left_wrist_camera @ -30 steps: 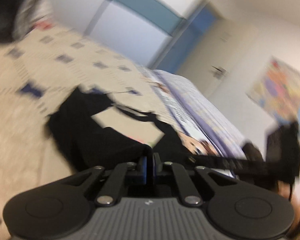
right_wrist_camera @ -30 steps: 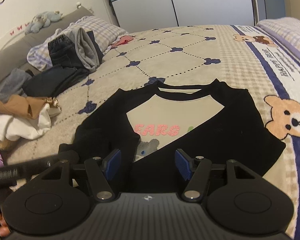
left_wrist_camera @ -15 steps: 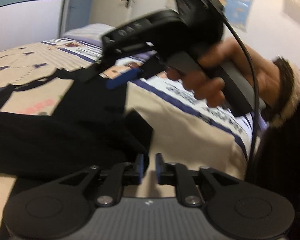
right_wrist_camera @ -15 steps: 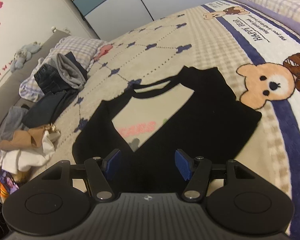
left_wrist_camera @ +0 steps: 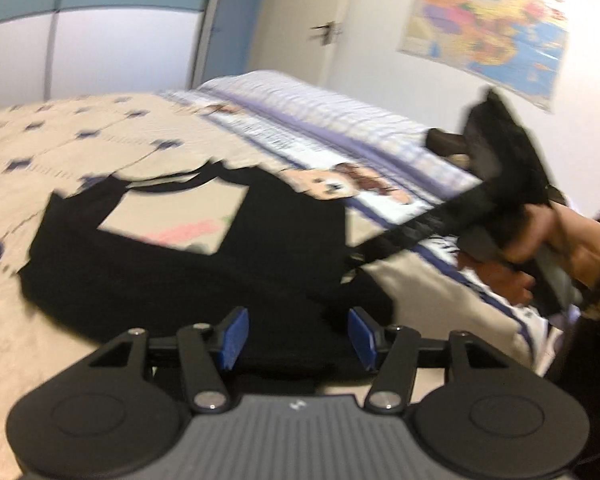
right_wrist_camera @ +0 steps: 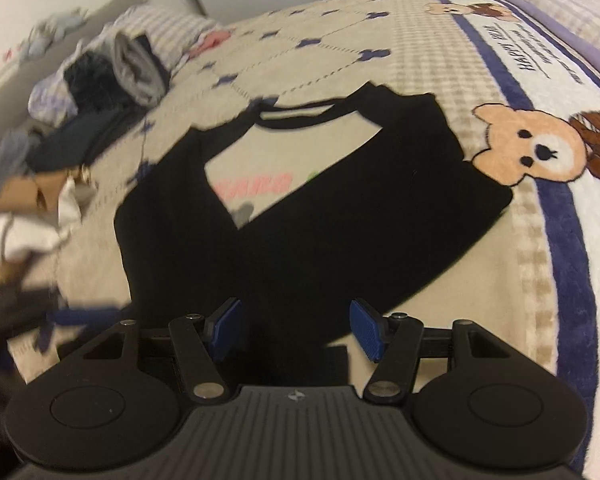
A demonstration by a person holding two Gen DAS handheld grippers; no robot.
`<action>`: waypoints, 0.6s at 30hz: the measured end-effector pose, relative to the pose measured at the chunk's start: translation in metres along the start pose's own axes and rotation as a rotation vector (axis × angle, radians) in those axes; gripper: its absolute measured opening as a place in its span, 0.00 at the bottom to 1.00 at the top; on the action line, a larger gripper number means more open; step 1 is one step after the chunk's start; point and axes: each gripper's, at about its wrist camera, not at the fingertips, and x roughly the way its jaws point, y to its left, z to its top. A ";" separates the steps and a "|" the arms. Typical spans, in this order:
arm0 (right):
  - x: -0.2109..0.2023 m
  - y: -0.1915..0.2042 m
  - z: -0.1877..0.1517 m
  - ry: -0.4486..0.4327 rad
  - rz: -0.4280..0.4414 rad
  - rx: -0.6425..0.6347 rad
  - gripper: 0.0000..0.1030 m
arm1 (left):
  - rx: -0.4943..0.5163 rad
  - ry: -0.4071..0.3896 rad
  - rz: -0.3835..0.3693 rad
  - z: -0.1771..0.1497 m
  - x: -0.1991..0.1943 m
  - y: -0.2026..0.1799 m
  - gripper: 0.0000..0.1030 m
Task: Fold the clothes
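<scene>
The black shirt (right_wrist_camera: pixel 300 216) lies lengthwise up the frame, its hem between the right gripper (right_wrist_camera: pixel 296 330), half open and empty; the left gripper (left_wrist_camera: pixel 298 336), jaws opening, holds nothing.

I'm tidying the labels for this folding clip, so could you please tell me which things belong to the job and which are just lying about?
Job:
- black shirt, partly folded
- left gripper, opening, pinching nothing
- right gripper, open

Lying about:
- clothes pile
- bear blanket
- wall map
</scene>
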 end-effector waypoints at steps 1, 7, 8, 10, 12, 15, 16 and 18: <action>0.000 0.003 -0.001 -0.004 -0.003 -0.021 0.61 | -0.018 0.012 0.015 -0.001 0.002 0.002 0.55; -0.010 0.030 -0.007 -0.086 0.022 -0.188 0.61 | -0.048 0.067 0.066 -0.004 0.014 0.007 0.55; -0.011 0.035 -0.009 -0.089 0.040 -0.226 0.61 | -0.053 0.069 0.067 -0.005 0.014 0.008 0.55; -0.007 0.043 -0.014 -0.073 0.048 -0.289 0.60 | -0.061 0.073 0.067 -0.005 0.016 0.009 0.55; 0.001 0.049 -0.019 -0.040 0.023 -0.349 0.60 | -0.067 0.078 0.070 -0.005 0.017 0.011 0.55; 0.010 0.054 -0.027 0.033 -0.024 -0.445 0.58 | -0.067 0.091 0.075 -0.007 0.018 0.013 0.55; 0.010 0.054 -0.030 0.045 -0.039 -0.474 0.58 | -0.068 0.096 0.076 -0.008 0.018 0.013 0.55; 0.005 0.054 -0.033 0.063 -0.059 -0.503 0.58 | -0.069 0.100 0.077 -0.009 0.017 0.014 0.55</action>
